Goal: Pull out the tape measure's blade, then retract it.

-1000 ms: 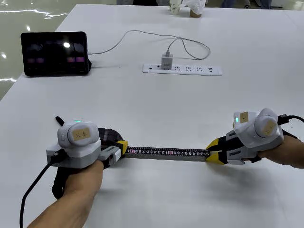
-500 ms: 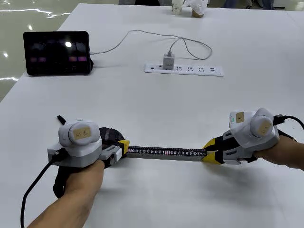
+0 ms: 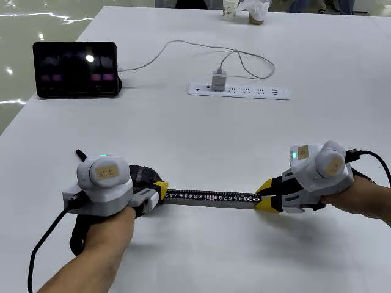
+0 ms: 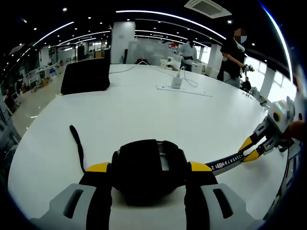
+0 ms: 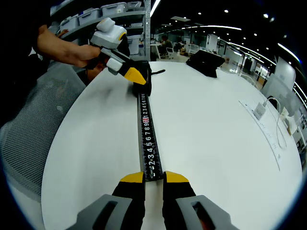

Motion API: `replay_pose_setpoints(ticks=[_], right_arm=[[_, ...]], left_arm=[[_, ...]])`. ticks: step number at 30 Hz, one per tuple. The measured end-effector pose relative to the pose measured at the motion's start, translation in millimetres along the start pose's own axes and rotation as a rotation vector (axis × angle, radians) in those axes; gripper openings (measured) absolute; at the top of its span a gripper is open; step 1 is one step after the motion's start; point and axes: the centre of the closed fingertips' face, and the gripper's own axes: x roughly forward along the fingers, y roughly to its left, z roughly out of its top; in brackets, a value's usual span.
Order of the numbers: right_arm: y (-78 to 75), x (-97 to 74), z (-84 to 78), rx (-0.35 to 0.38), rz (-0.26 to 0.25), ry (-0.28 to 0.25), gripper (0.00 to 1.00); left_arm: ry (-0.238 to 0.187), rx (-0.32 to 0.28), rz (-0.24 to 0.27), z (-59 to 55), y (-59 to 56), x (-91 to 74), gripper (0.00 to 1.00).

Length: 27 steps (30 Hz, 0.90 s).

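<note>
So, the tape measure case (image 3: 142, 177) sits on the table (image 3: 183, 140) well to the near side of the power strip (image 3: 238, 91), out past its left end, and the left gripper (image 3: 157, 189) is clamped around it. The blade (image 3: 211, 197) comes out of the case flat on the table, roughly parallel to the strip. The right gripper (image 3: 266, 196) has its jaws pinched on the tip, nearside of the strip's right end. I'd say the next move rides on that line: the right gripper slides straight along the blade's axis, no twisting. There's bare tabletop around it, and the strip and its cable (image 3: 183, 44) are well apart.
</note>
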Motion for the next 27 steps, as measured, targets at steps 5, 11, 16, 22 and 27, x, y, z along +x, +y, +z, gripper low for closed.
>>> replay_pose_setpoints(ticks=[5,11,16,22,27], right_arm=[[-0.1,1.7,1.7,-0.001,0.0,-0.002,0.1],[0.0,5.8,6.6,-0.004,0.001,-0.007,0.1],[0.0,8.6,10.0,-0.006,0.004,-0.011,0.1],[-0.7,11.0,13.0,-0.006,0.004,-0.016,0.1],[-0.6,13.0,15.6,-0.009,0.005,-0.019,0.1]], left_arm=[[0.002,-0.002,-0.002,-0.1,0.4,0.0,0.56],[0.004,-0.004,-0.005,-0.2,0.7,0.0,0.56],[0.004,-0.006,-0.005,-0.1,0.5,0.4,0.56],[0.005,-0.008,-0.007,0.2,0.9,0.9,0.56],[0.006,-0.01,-0.009,0.2,0.8,0.9,0.56]])
